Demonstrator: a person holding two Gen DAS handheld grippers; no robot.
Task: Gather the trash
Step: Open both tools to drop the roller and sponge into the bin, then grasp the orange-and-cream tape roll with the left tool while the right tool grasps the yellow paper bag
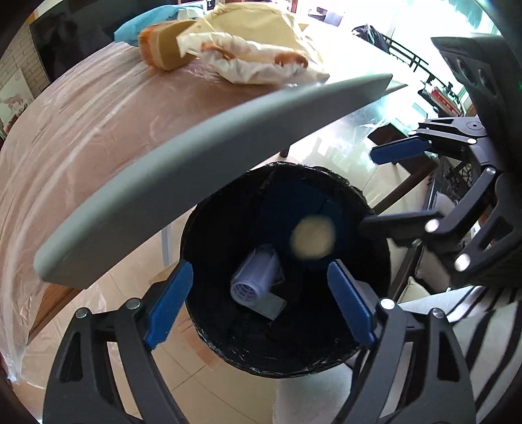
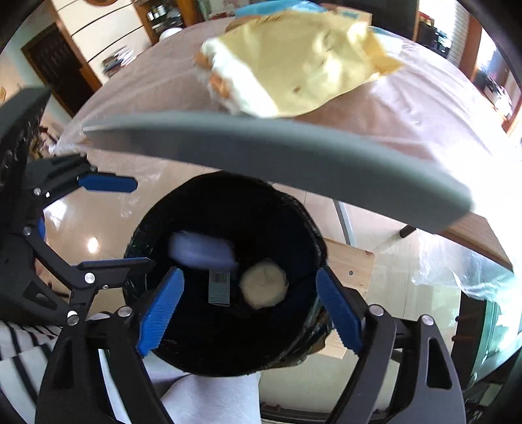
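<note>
A round bin lined with a black bag stands on the floor under the table edge. My left gripper hangs open above its mouth with nothing between the blue pads. A pale crumpled ball, blurred, is over the bin's inside. A lilac ribbed cylinder and a barcode tag lie lower in the bin. My right gripper is open over the same bin, empty. The ball, the lilac piece and the tag show between its fingers. Each gripper appears in the other's view: right gripper, left gripper.
The table's grey edge overhangs the bin; its top is pink cloth under clear film. Crumpled yellow-and-white paper wrappers, a brown object and something blue lie on it. A person's striped clothing is close by. Glossy tiled floor surrounds the bin.
</note>
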